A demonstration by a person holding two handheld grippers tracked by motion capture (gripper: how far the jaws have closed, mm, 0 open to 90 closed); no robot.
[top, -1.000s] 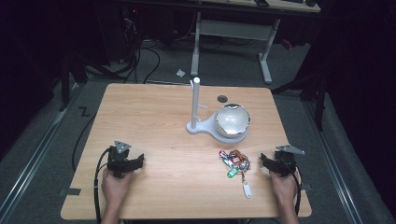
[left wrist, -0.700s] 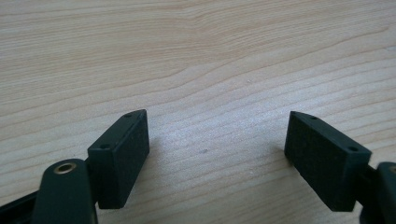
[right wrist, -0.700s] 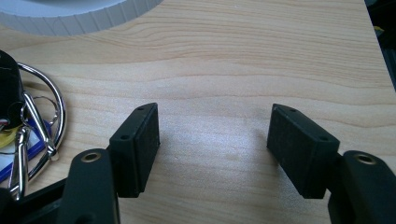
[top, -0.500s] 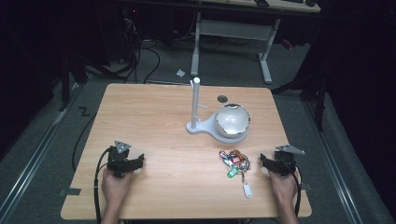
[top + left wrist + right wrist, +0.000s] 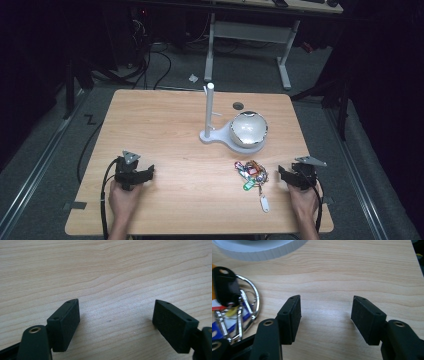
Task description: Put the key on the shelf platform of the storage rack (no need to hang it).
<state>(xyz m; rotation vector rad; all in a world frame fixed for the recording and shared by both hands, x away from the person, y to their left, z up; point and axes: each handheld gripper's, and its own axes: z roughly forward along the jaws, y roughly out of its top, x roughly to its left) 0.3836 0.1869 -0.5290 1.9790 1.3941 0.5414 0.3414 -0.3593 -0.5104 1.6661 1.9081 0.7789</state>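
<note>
Keys (image 5: 251,172) on a ring lie flat on the worktop (image 5: 165,130), toward its right edge and nearer the front edge than the back. The bunch's long axis runs from back to front: the coloured cluster sits at the back end, and a white tag (image 5: 264,204) trails off at the front end, angled slightly toward the right edge.

A white stand (image 5: 209,117) with an upright post rises behind the keys, near the worktop's centre, with a shiny round bowl (image 5: 248,129) seated on its base at the right.

The left gripper (image 5: 145,173) rests near the front left corner, held in a hand (image 5: 123,197); the left gripper view shows its jaws spread wide over bare wood, holding nothing. The right gripper (image 5: 281,175) rests by the right edge, just beside the keys but apart from them, held in the other hand (image 5: 302,202). The right gripper view shows its jaws open and empty.

The right gripper view gives detail that the high view lacks: a black fob (image 5: 225,287), a large split ring (image 5: 253,302) and metal key blades, plus the white rim of the stand's base (image 5: 262,251) at the top. The high view alone gives the whole layout.
</note>
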